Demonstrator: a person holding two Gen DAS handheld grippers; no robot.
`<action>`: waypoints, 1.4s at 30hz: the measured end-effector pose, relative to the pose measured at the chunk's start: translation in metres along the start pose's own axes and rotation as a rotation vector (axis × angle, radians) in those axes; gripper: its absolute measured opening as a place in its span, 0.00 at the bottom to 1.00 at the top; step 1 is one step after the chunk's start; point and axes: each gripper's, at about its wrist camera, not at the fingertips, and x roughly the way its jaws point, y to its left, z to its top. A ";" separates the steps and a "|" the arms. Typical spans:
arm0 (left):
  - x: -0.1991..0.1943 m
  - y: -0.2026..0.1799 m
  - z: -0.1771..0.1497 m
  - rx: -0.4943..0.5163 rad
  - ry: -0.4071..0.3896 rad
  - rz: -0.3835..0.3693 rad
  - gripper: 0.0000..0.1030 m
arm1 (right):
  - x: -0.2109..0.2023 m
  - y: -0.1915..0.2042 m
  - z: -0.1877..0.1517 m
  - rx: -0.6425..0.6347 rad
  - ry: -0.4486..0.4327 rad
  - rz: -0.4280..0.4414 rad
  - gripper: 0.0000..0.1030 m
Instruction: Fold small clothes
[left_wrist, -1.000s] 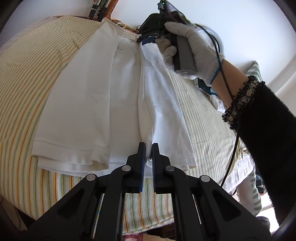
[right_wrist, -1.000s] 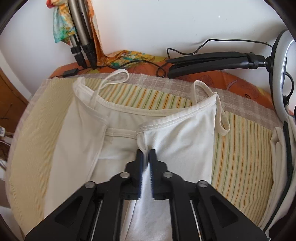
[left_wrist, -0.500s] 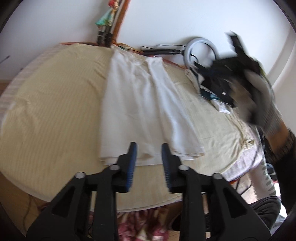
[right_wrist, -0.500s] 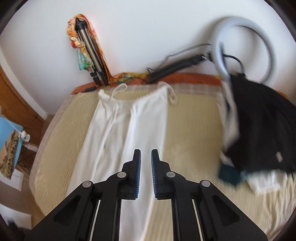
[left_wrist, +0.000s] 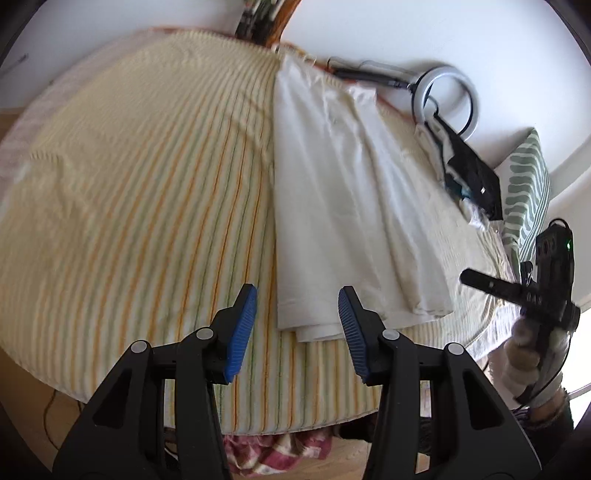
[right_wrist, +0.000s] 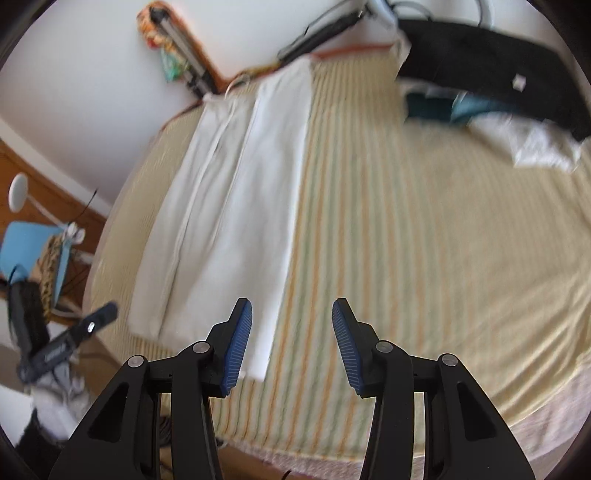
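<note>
We have both tools lifted clear of the white garment (left_wrist: 332, 206), which lies flat on the striped bed cover (left_wrist: 140, 192) as a long narrow strip, both sides already folded in toward the middle. Its long axis runs from the near edge of the bed away to the far wall, straps at the far end, hem at the near end.

From the left hand-held gripper (left_wrist: 297, 325) the hem sits just ahead, between the lines of its two fingers and slightly to the right. Its jaws stand wide apart and hold nothing; they touch no cloth.

The right hand-held gripper (right_wrist: 291, 341) has the same hem ahead and to its left, the near corner showing just beyond its left finger (right_wrist: 236, 347). Its jaws too are spread wide and empty, over bare cover.

We judge the left one the better placed, being more squarely over the hem, though both are close. The likely next step is a fold along the length, near hem carried toward the far straps; that calls for each tool to take one near corner.

A pile of dark and light clothes (right_wrist: 491, 81) waits at the far right.
</note>
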 end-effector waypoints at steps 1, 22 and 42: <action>0.005 0.004 -0.003 -0.011 0.022 -0.011 0.45 | 0.007 0.000 -0.004 0.007 0.018 0.019 0.39; 0.006 0.005 0.002 -0.060 0.025 -0.132 0.03 | 0.021 -0.007 -0.011 0.126 0.077 0.285 0.03; 0.004 -0.015 0.088 -0.069 -0.072 -0.143 0.03 | -0.001 -0.003 0.063 0.149 -0.044 0.335 0.03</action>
